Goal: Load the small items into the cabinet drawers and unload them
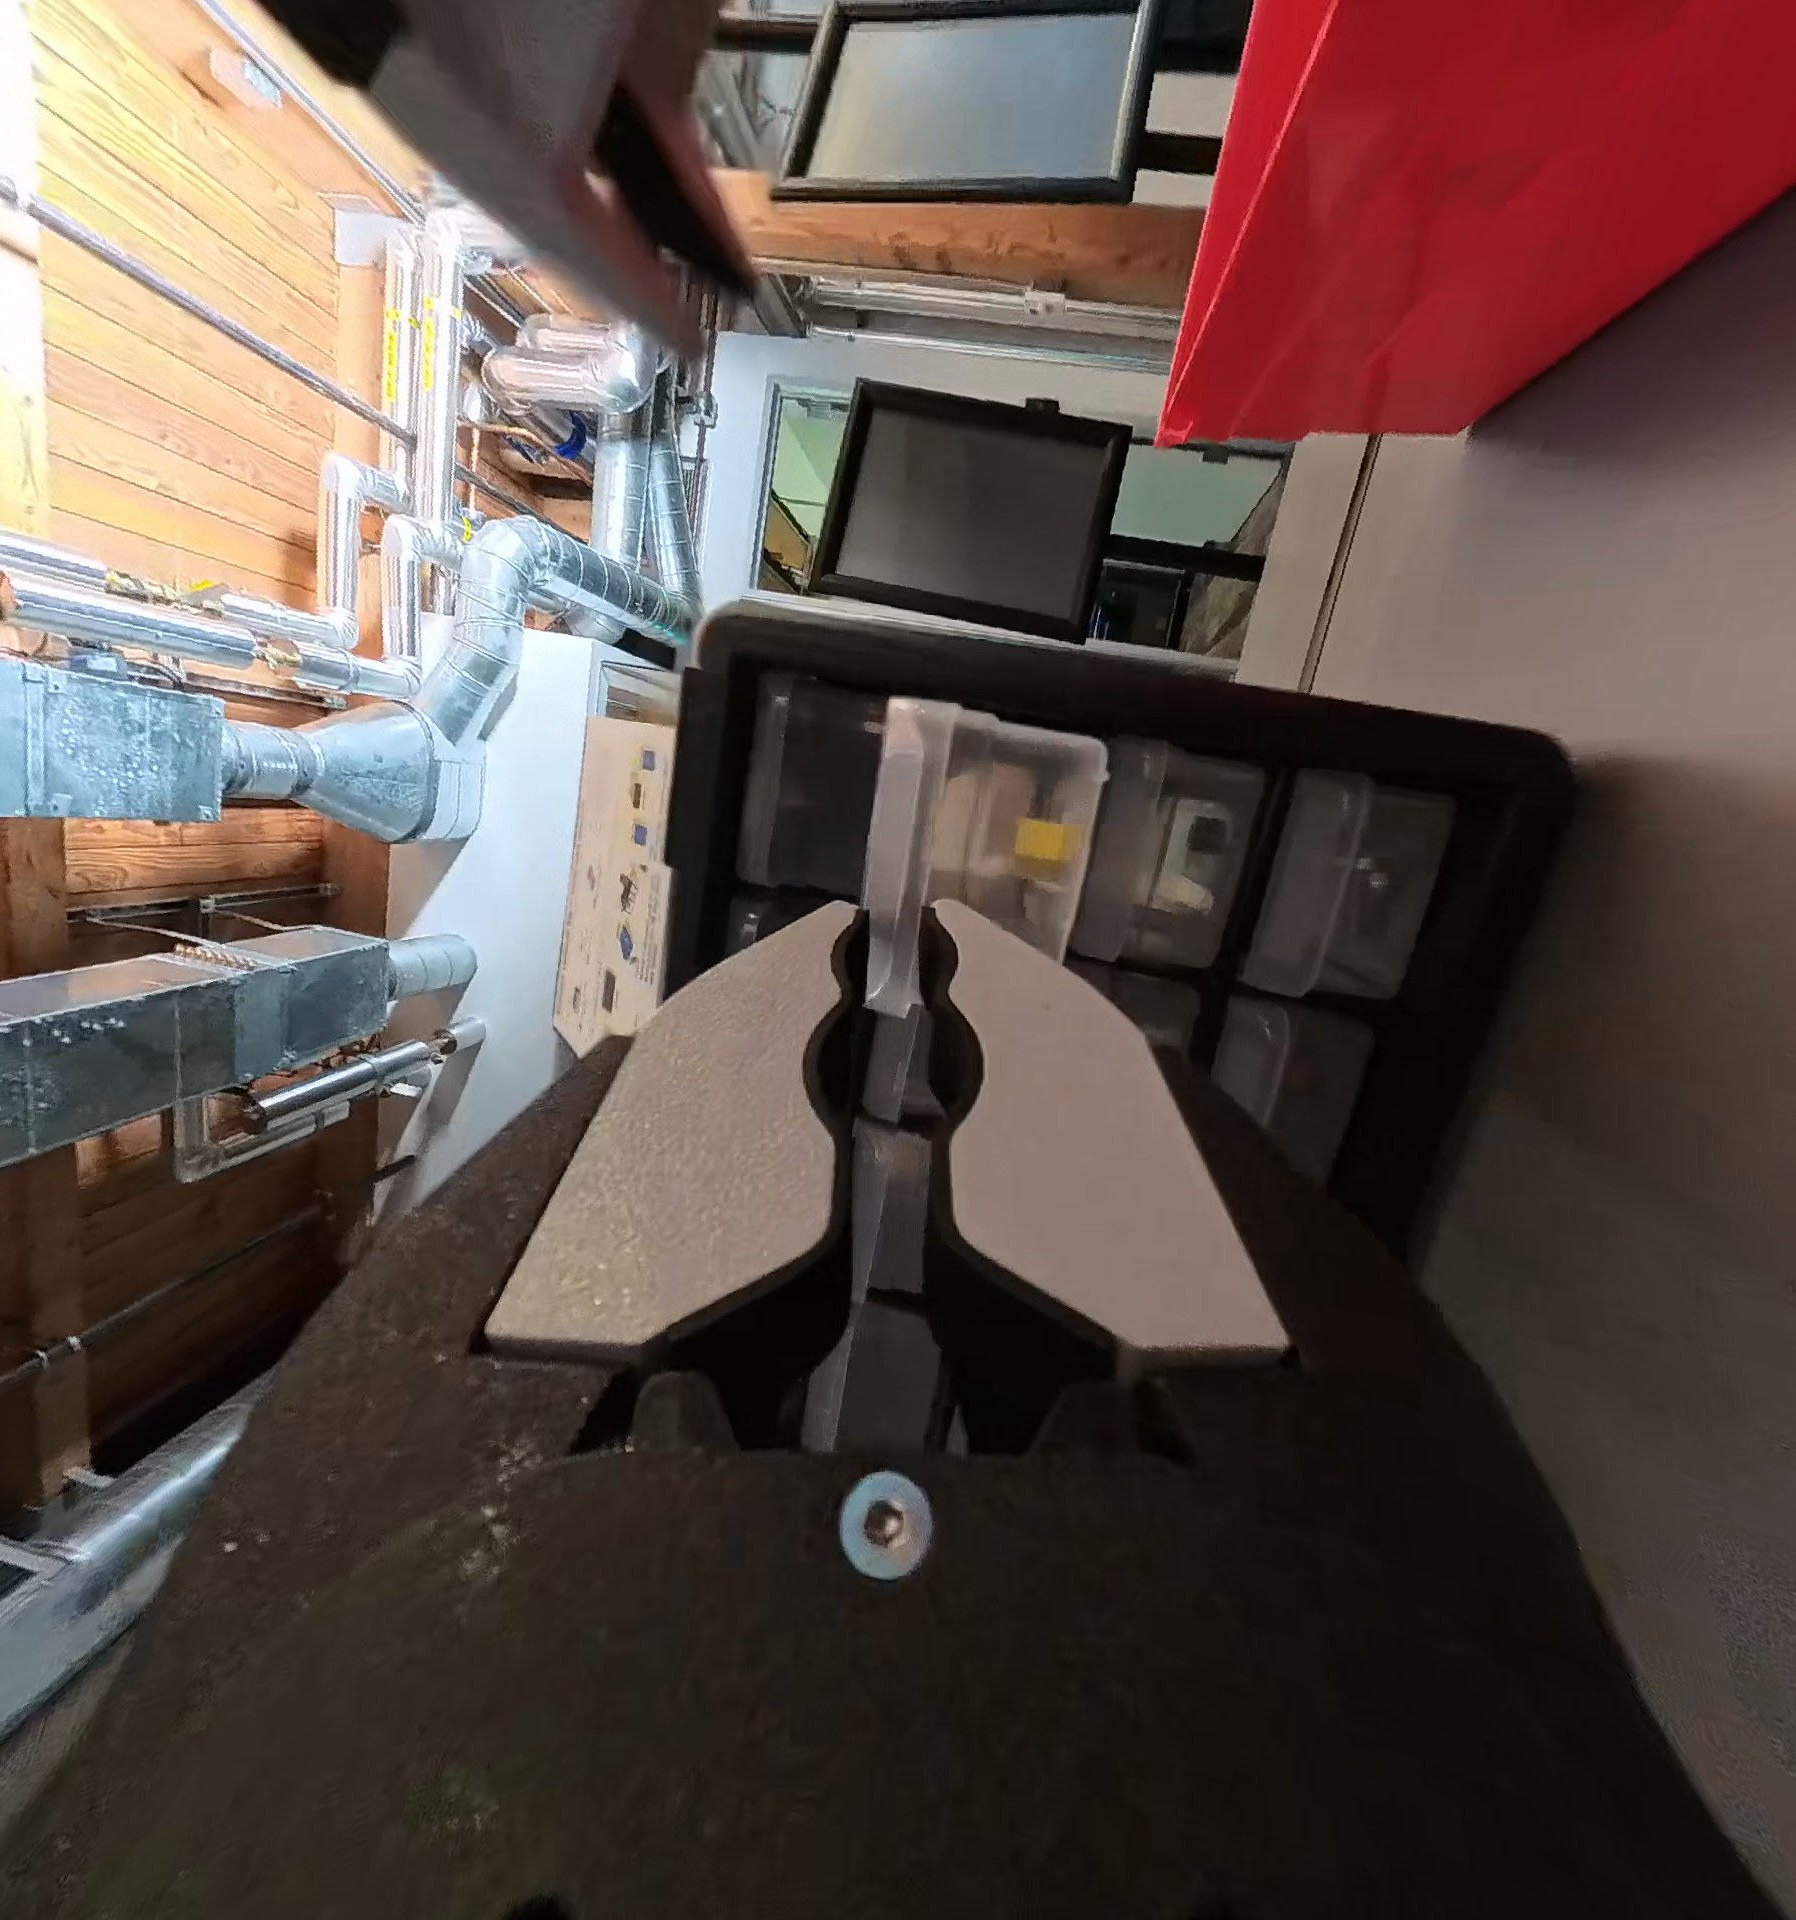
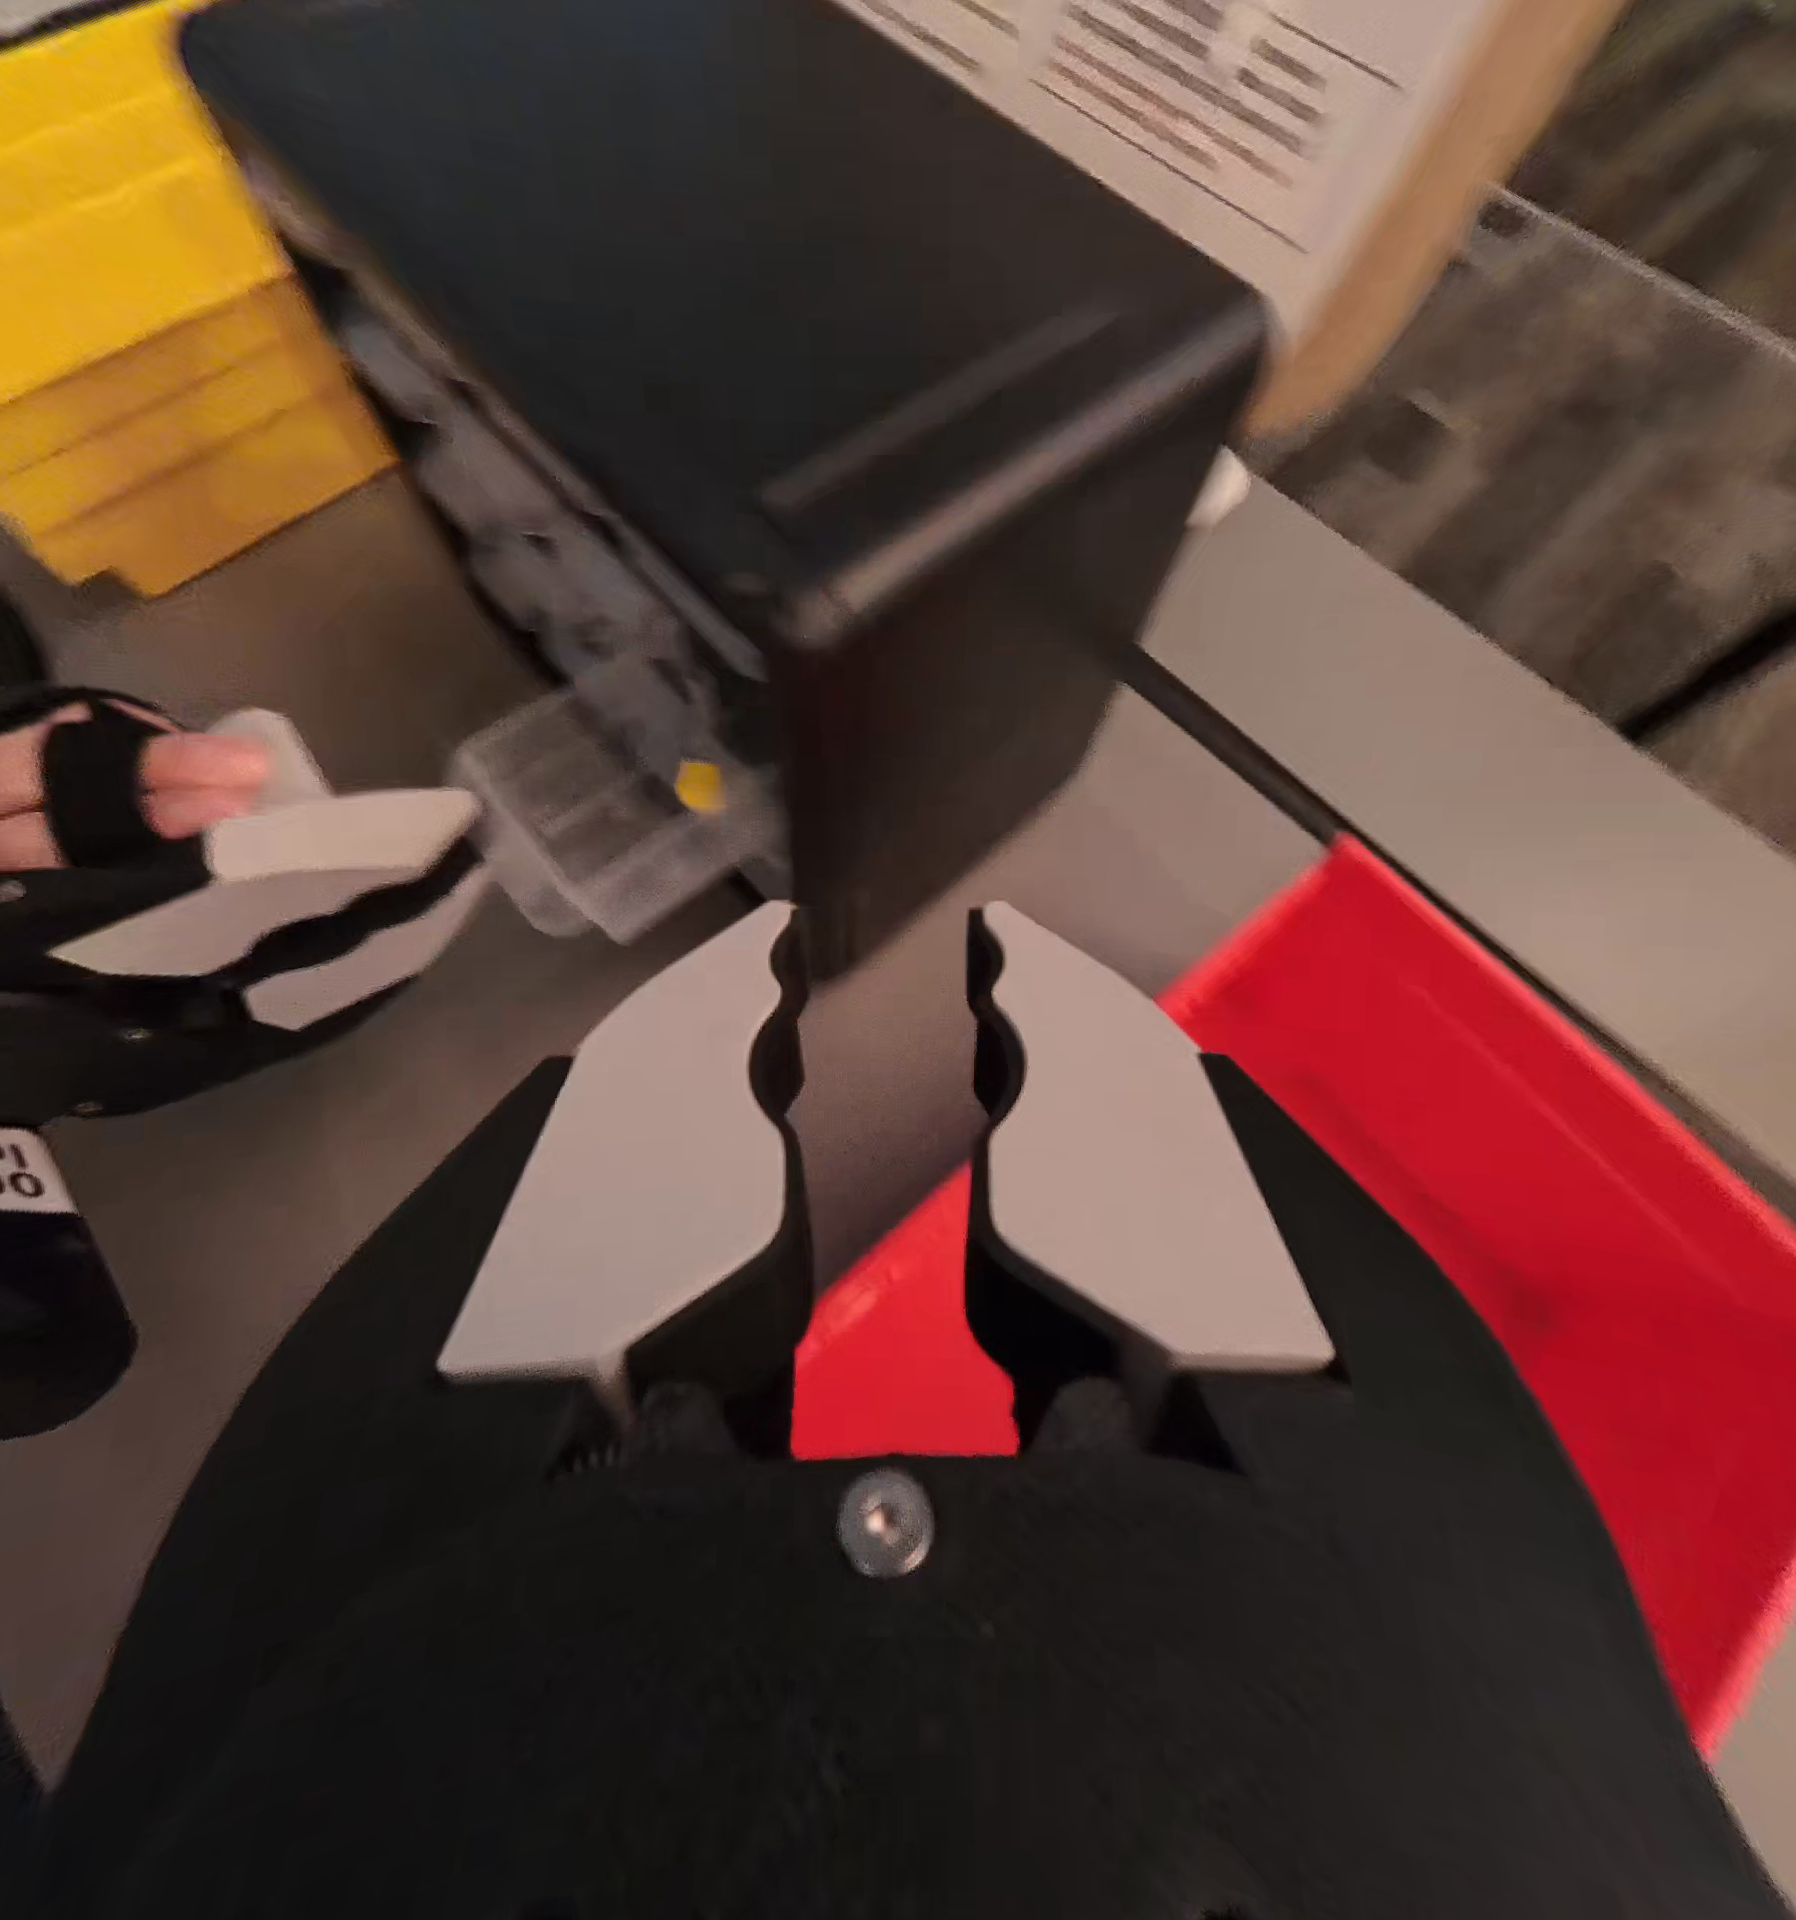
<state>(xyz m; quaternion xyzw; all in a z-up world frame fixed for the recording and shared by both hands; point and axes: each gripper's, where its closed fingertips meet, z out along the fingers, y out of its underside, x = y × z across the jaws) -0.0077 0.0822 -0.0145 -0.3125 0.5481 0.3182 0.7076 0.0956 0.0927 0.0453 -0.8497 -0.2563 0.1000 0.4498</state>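
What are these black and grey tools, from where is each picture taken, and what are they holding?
No robot is here: a person holds one two-finger gripper in each hand, and each gripper carries a camera that looks forward along its fingers.

The left wrist view is turned on its side. The left gripper has its fingers shut on the front tab of a clear drawer, pulled partly out of a black cabinet of small clear drawers. A small yellow item lies inside that drawer.

The right wrist view is blurred. The right gripper is open and holds nothing. Beyond it stands the same cabinet on a grey table, with a red bin on one side and a yellow bin on the other. The left gripper shows there too, at the drawer.
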